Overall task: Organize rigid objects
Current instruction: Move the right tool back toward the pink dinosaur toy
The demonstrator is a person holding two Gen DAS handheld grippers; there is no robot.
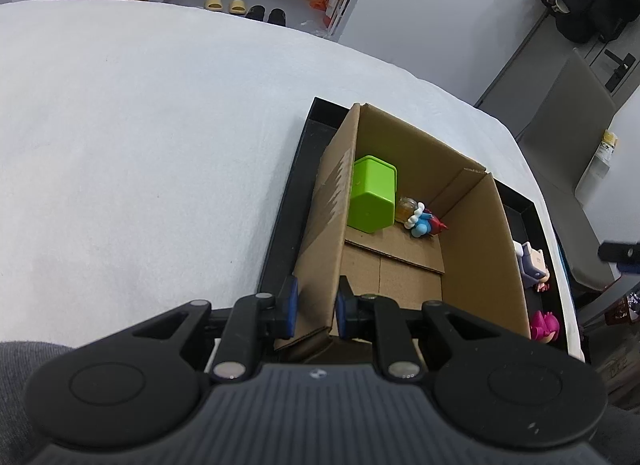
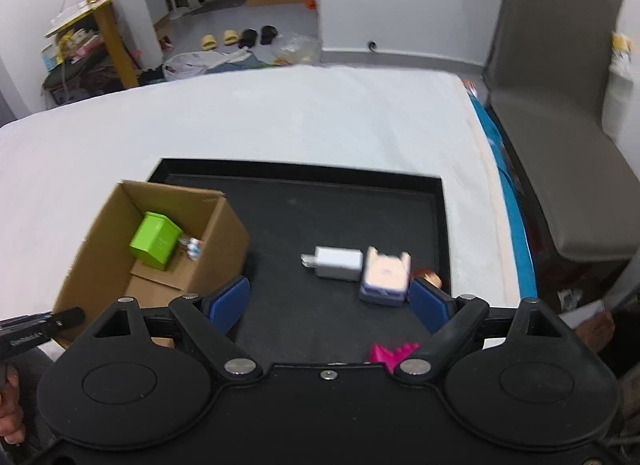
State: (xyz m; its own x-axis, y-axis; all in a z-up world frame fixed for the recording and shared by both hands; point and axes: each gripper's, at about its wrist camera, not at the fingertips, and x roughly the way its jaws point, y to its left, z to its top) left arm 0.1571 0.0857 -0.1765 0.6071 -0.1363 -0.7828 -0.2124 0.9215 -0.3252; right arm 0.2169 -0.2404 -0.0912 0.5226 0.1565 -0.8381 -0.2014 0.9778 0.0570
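Left tool [image 1: 316,311] pinches the cardboard box [image 1: 472,225] wall; right tool [image 2: 328,301] gapes empty above the light, stiff charger [image 2: 338,263] beside the box; grip its flat sides.

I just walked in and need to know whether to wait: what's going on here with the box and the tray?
A person is sorting small objects from a black tray into a cardboard box. The left gripper has its jaws clamped on the box's side wall, steadying it. The right gripper hangs open above the tray, empty. A green container and a small figurine already lie in the box; a white charger, a pale block toy and a pink toy remain on the tray.
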